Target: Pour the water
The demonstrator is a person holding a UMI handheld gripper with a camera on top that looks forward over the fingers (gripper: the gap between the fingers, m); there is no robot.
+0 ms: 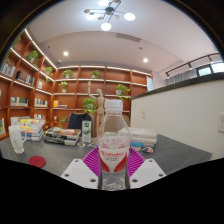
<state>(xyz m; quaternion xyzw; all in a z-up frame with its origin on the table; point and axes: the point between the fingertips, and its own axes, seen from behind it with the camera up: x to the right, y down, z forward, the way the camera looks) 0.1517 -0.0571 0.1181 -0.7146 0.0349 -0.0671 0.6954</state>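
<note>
While it stands upright on the grey table (170,152), a clear plastic water bottle (114,140) with a white cap and a red label sits between the two fingers of the gripper (113,170). Both magenta pads (93,160) appear to touch the bottle's sides at label height, so the fingers look clamped on it. Off to one side on the table are a clear cup (16,137), a small red lid (37,161) and a stack of books (61,135). Beyond them, wooden shelves (95,90) hold plants and boxes.
</note>
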